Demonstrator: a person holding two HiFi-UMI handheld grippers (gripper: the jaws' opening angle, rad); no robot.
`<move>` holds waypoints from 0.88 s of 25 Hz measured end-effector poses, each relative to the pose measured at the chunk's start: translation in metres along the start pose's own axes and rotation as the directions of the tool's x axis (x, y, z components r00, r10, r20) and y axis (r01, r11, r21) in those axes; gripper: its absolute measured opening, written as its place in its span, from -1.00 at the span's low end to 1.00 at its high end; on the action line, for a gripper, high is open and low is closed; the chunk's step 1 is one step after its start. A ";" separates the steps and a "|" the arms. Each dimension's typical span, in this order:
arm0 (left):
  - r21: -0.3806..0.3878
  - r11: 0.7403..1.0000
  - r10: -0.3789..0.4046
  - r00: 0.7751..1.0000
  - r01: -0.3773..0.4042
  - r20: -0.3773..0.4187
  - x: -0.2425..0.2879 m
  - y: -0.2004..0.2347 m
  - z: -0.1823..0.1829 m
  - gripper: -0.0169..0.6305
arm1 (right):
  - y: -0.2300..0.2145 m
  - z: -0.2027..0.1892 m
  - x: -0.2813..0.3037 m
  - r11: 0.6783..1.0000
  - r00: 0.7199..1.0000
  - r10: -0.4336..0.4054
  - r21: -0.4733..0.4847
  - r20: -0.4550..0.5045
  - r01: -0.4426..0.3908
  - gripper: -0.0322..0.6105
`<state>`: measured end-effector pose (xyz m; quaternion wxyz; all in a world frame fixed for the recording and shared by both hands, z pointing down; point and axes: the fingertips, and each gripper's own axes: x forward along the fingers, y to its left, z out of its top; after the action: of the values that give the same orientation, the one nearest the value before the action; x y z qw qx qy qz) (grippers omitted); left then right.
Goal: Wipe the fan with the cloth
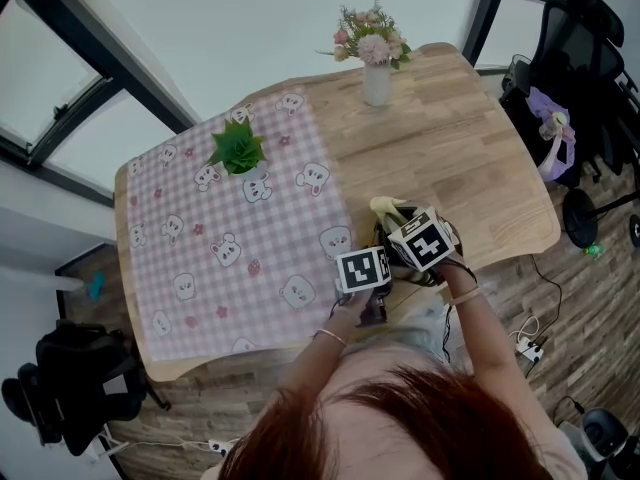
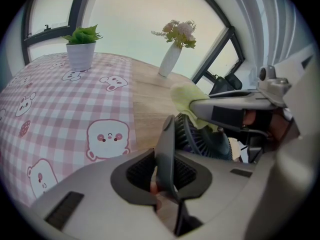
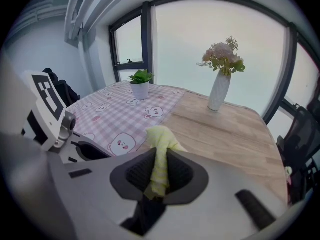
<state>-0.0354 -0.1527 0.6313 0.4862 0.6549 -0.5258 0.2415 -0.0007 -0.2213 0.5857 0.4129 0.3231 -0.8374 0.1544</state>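
Note:
A small dark fan [image 2: 202,142] sits at the near edge of the wooden table [image 1: 470,168], close to the person. My left gripper [image 2: 166,173] is shut on a dark flat part of the fan [image 2: 166,144], with the round grille just beyond the jaws. My right gripper [image 3: 159,176] is shut on a pale yellow cloth [image 3: 160,149], whose bunched end sticks up past the jaws. In the left gripper view the yellow cloth [image 2: 186,98] lies against the top of the grille under the right gripper's fingers [image 2: 225,109]. In the head view the yellow cloth [image 1: 388,208] peeks out ahead of both marker cubes.
A pink checked tablecloth [image 1: 230,238] with bear prints covers the table's left half. A small potted plant [image 1: 237,150] stands on it. A white vase of flowers [image 1: 375,68] stands at the far edge. A black chair [image 1: 580,58] is off to the right, with cables on the floor [image 1: 525,343].

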 end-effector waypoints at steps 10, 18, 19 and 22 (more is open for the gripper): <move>-0.020 1.000 -0.002 1.000 0.002 -0.004 0.000 -0.001 -0.002 -0.73 | -0.015 -0.003 -0.002 0.998 0.999 -0.051 0.020 0.009 0.051 -0.75; -0.030 1.000 -0.001 1.000 0.001 0.003 0.000 0.000 -0.001 -0.73 | -0.028 -0.005 -0.005 0.996 0.996 -0.088 0.034 0.017 0.088 -0.75; -0.029 1.000 0.001 1.000 -0.001 0.003 0.000 0.000 -0.001 -0.73 | -0.029 -0.006 -0.005 0.995 0.996 -0.091 0.037 0.019 0.090 -0.75; -0.031 1.000 0.004 1.000 -0.004 0.003 0.000 -0.001 0.000 -0.73 | -0.035 -0.007 -0.008 0.994 0.995 -0.101 0.046 0.015 0.100 -0.75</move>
<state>-0.0343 -0.1522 0.6309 0.4951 0.6466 -0.5313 0.2334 0.0305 -0.2399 0.5831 0.4056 0.3753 -0.8199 0.1496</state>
